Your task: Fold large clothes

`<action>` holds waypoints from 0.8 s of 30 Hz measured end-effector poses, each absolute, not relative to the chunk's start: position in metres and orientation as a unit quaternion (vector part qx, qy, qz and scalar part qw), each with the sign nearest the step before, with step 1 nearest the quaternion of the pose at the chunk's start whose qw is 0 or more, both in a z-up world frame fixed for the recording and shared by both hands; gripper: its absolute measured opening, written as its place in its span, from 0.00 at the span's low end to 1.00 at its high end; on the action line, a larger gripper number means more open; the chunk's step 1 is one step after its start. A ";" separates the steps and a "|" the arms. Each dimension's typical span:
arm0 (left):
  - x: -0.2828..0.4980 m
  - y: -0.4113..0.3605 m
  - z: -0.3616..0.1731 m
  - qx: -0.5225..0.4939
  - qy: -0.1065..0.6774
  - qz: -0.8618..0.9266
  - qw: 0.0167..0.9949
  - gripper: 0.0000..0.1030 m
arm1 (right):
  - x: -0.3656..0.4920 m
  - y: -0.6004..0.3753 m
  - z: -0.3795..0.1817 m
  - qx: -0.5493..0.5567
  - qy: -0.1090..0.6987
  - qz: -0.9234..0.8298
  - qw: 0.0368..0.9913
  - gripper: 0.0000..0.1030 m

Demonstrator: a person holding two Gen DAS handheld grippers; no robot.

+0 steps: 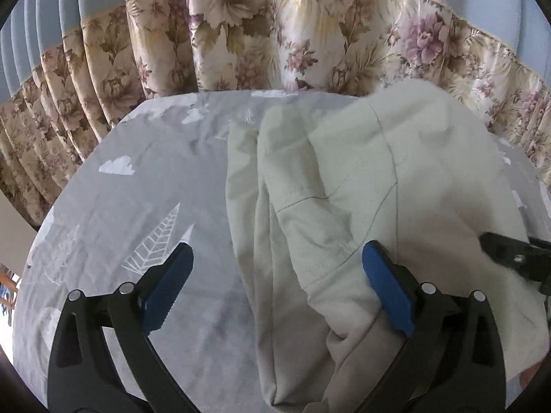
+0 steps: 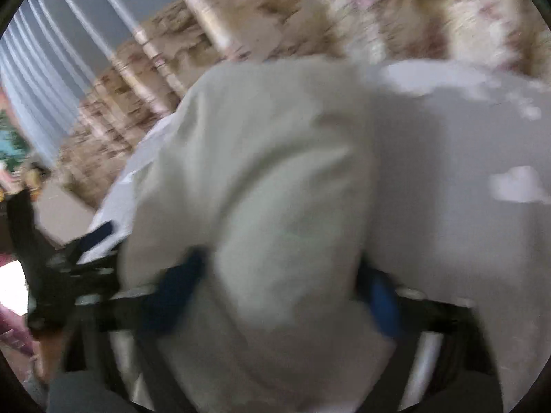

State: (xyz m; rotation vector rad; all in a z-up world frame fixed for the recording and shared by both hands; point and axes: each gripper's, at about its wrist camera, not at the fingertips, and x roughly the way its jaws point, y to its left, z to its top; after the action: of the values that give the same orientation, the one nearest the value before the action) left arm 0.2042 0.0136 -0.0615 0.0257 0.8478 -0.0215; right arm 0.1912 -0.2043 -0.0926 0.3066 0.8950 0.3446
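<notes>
Between right gripper point(image 2: 282, 296) jaws: cream garment point(image 1: 344, 179) bunched; left gripper point(image 1: 277, 261) jaws spread.

Soft, even daylight; left wrist view sharp, right wrist view motion-blurred, edges fisheye-bent.

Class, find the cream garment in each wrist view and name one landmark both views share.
Left wrist: cream garment fills centre and right, on the grey sheet.
Right wrist: it fills the centre, blurred, between the fingers.
Shared landmark: floral curtain behind.
</notes>
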 end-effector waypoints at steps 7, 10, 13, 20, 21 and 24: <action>0.213 -0.015 -0.055 0.028 0.408 -0.020 0.912 0.95 | 0.179 -0.214 -0.060 0.107 0.401 0.152 0.897 0.27; 0.217 -0.055 -0.055 0.041 0.405 -0.046 0.912 0.95 | 0.173 -0.240 -0.044 0.076 0.382 0.116 0.914 0.27; 0.221 -0.100 -0.056 0.043 0.410 -0.081 0.908 0.95 | 0.171 -0.280 -0.032 0.042 0.372 0.070 0.925 0.27; 0.234 -0.204 -0.066 0.072 0.404 -0.119 0.904 0.96 | 0.173 -0.371 -0.041 -0.021 0.373 -0.043 0.927 0.34; 0.234 -0.212 -0.068 0.076 0.403 -0.115 0.905 0.96 | 0.173 -0.375 -0.045 -0.020 0.378 -0.047 0.924 0.45; 0.226 -0.215 -0.068 0.088 0.392 -0.103 0.910 0.97 | 0.157 -0.378 -0.051 -0.047 0.355 -0.079 0.930 0.74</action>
State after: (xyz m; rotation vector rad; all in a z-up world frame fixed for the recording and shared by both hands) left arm 0.2263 -0.2148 -0.0684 0.1821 0.8094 -0.2130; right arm 0.1569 -0.3775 -0.0513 -0.0965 0.7268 -0.1608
